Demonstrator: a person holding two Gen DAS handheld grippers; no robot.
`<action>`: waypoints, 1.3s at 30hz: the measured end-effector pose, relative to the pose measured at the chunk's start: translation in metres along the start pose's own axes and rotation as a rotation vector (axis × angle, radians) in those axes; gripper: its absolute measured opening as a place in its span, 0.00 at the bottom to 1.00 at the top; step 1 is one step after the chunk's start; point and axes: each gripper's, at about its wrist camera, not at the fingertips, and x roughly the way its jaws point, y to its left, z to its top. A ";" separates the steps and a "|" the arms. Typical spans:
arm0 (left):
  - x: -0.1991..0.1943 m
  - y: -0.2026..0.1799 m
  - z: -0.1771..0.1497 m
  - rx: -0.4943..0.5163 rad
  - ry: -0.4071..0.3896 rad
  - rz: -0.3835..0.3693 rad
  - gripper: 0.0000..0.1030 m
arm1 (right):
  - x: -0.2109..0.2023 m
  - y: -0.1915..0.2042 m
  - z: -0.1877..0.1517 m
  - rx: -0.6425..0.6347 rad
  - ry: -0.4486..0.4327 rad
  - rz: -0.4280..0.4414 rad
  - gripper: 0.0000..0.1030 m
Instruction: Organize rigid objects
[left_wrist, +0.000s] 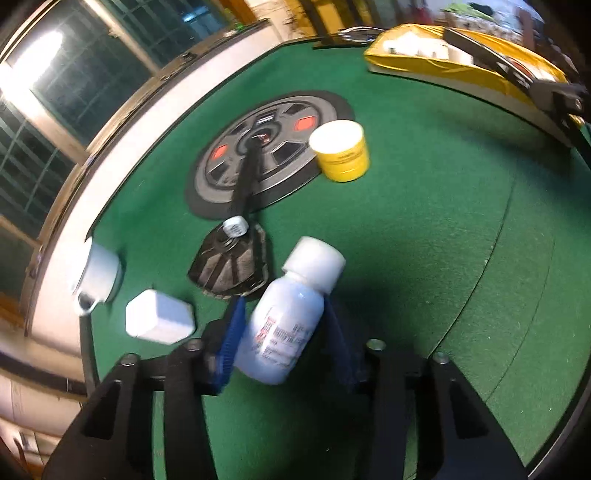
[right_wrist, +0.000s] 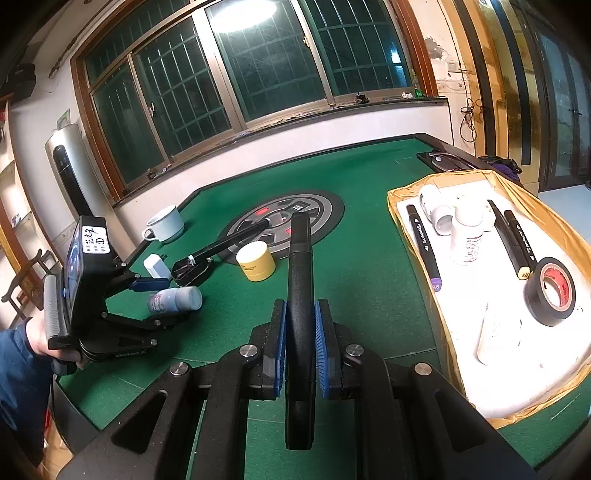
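A white pill bottle (left_wrist: 295, 291) with a white cap lies on the green felt table (left_wrist: 424, 240). My left gripper (left_wrist: 283, 310) has its blue pads against both sides of the bottle's body. In the right wrist view the same bottle (right_wrist: 177, 298) lies on its side in the left gripper (right_wrist: 162, 301), which a hand holds. My right gripper (right_wrist: 301, 308) is shut on a black marker (right_wrist: 300, 258) that points forward along the fingers, above the felt. A white tray lined with yellow cloth (right_wrist: 554, 221) stands at the right.
The tray holds markers, white bottles and a black tape roll (right_wrist: 550, 291). On the felt are a yellow jar (left_wrist: 341, 151), a white mug (left_wrist: 98, 273), a small white box (left_wrist: 159, 317) and a black long-handled brush (left_wrist: 232, 266). A round grey mat (left_wrist: 221, 177) marks the centre.
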 end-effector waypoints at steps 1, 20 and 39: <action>-0.002 0.002 -0.002 -0.015 0.008 -0.020 0.40 | 0.000 0.000 0.000 -0.001 0.001 0.000 0.13; -0.041 -0.006 -0.007 -0.360 -0.208 -0.154 0.33 | 0.007 0.006 -0.001 -0.014 0.017 0.016 0.13; -0.053 -0.030 0.005 -0.369 -0.078 -0.282 0.27 | -0.006 -0.014 -0.005 0.017 0.004 0.002 0.13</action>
